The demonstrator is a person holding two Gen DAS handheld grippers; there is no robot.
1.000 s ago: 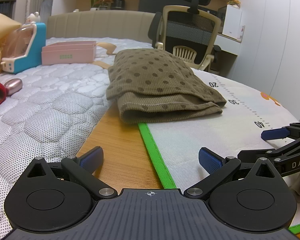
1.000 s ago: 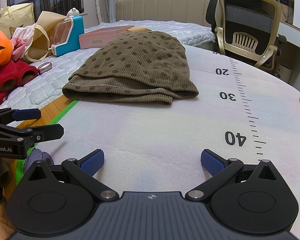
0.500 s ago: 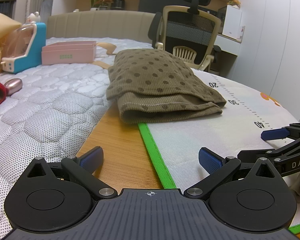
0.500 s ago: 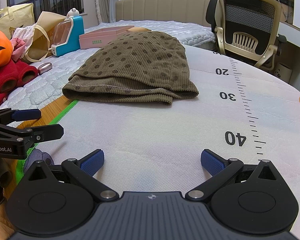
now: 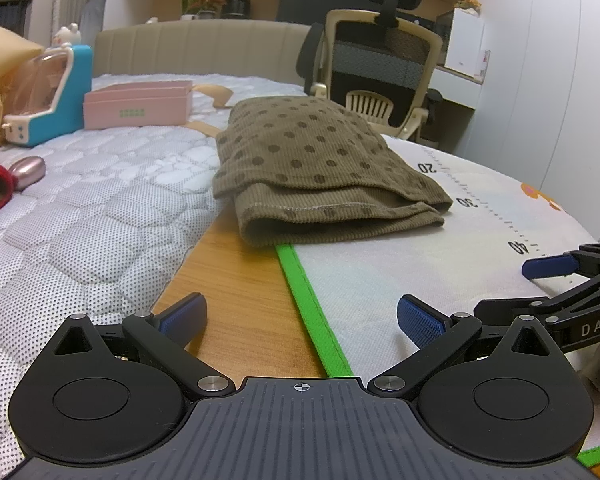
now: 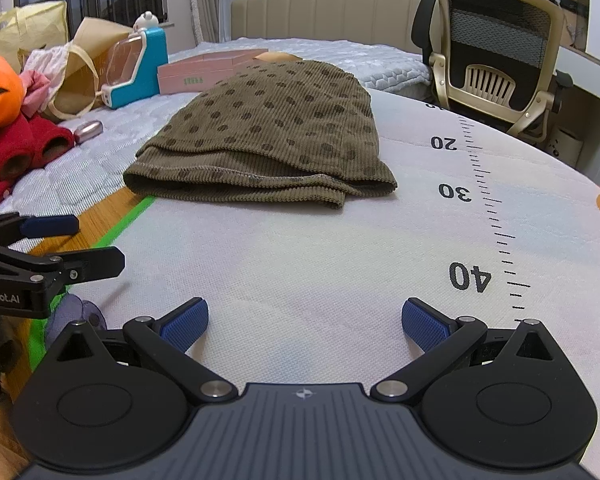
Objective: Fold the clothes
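**A dotted garment is seen lying folded on the mat, with both grippers held back from it and empty.**

At the far left, a red garment (image 6: 18, 148) is seen bunched on the quilted mattress (image 5: 84, 216), beside other cloth in a paper bag (image 6: 80, 76); whether these belong to the task cannot be told. The left gripper (image 5: 298, 316) is held low over the wooden board (image 5: 236, 280), its jaws spread wide with nothing between them. Ahead, the olive dotted garment (image 5: 312, 168) is laid in stacked layers across the green edge of the white measuring mat (image 6: 340, 260), hems aligned toward the cameras. The right gripper (image 6: 304, 320) is held over the bare mat, jaws likewise parted and empty. This piece is judged already folded; whether a further fold is meant for it is not settled.
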